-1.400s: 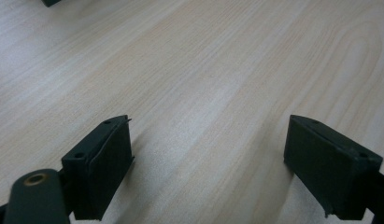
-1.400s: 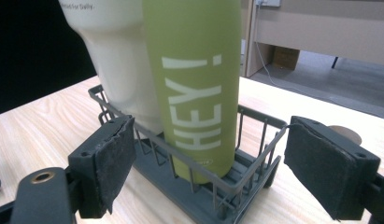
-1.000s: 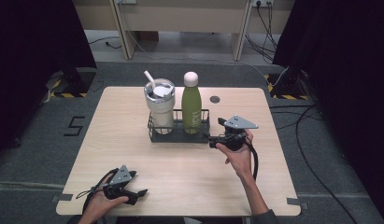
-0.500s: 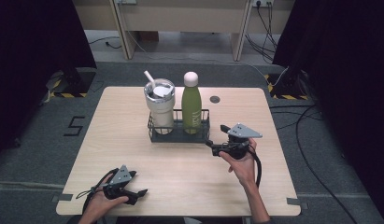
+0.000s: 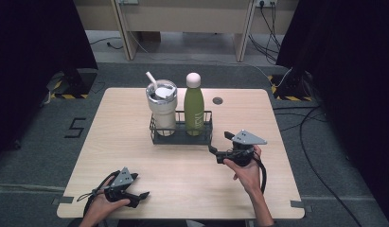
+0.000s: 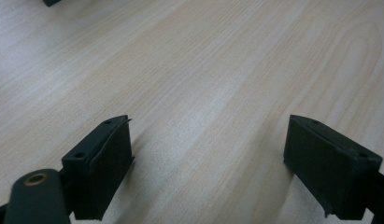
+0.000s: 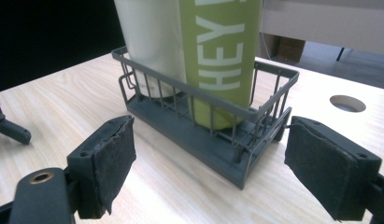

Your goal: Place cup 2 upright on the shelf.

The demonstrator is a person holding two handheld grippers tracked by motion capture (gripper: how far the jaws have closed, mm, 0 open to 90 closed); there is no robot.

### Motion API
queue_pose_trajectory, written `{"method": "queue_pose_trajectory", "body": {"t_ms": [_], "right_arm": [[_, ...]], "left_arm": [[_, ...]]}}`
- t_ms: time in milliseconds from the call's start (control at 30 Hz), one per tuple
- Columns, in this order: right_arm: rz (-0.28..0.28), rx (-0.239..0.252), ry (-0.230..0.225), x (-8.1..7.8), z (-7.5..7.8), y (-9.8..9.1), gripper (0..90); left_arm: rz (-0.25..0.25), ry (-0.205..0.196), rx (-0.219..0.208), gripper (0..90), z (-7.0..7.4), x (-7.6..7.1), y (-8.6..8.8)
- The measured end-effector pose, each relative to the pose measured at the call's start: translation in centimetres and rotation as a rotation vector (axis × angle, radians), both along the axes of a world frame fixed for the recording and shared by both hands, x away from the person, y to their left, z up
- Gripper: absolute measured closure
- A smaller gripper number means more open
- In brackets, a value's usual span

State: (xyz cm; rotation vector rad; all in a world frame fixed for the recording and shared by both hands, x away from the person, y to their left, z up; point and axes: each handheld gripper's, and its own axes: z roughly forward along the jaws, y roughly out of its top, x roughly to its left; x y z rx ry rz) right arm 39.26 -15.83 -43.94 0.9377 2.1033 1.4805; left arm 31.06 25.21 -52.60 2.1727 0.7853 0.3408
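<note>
Rack (image 5: 181, 137) on table (image 5: 135, 156): tumbler (image 5: 162, 106), green bottle (image 5: 194, 106). Right gripper (image 5: 219, 147) beside rack, jaws apart, empty. Left gripper (image 5: 139, 197) jaws wide, empty.

In the right gripper view, the top edge cuts off the green bottle (image 7: 221, 56) and the white tumbler (image 7: 150, 44), whose base the wire rack (image 7: 206, 133) partly hides.

The green bottle (image 7: 220, 56) reads "HEY"; a "5" (image 5: 76, 126) marks the floor.
</note>
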Motion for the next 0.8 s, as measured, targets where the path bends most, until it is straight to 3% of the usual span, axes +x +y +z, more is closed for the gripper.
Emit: {"method": "queue_pose_trajectory", "body": {"t_ms": [800], "right_arm": [[0.022,-0.026,0.023,-2.4,-1.4,-0.9,15.6]], "left_arm": [[0.001,0.0,0.0,14.5,0.0,0.0,0.0]]}}
